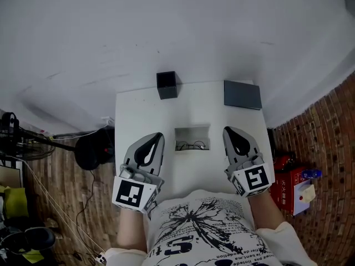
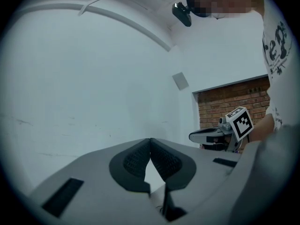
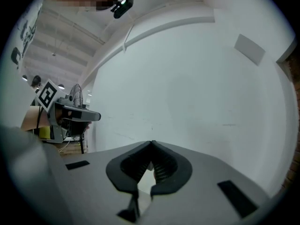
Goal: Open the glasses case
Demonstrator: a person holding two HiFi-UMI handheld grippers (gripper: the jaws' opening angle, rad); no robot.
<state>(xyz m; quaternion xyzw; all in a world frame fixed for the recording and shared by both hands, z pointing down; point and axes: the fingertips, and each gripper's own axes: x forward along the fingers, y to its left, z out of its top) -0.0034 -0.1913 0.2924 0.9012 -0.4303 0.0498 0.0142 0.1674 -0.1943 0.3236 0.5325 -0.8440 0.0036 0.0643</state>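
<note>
A pale rectangular glasses case (image 1: 192,132) lies near the middle of the white square table (image 1: 133,110), a little closer to the near edge than to the far one. Its long axis runs left to right, parallel to the near edge, and its open side faces up. A pair of thin dark-rimmed spectacles (image 1: 192,145) lies inside, set along the same axis.

The left gripper (image 1: 158,137) hangs over the near left part of the table, just beside the case's left end but not touching it. In the left gripper view its ribbed pads (image 2: 161,157) meet at the tips with nothing between them. The right gripper (image 1: 228,131) hangs over the near right part, just beside the case's right end, and its jaws are likewise pressed together and empty in its own view. Both point towards the far edge.

A small black cube-shaped box (image 1: 167,85) sits at the far edge, left of centre. A flat dark grey rectangular box (image 1: 242,95) lies at the far right corner.
</note>
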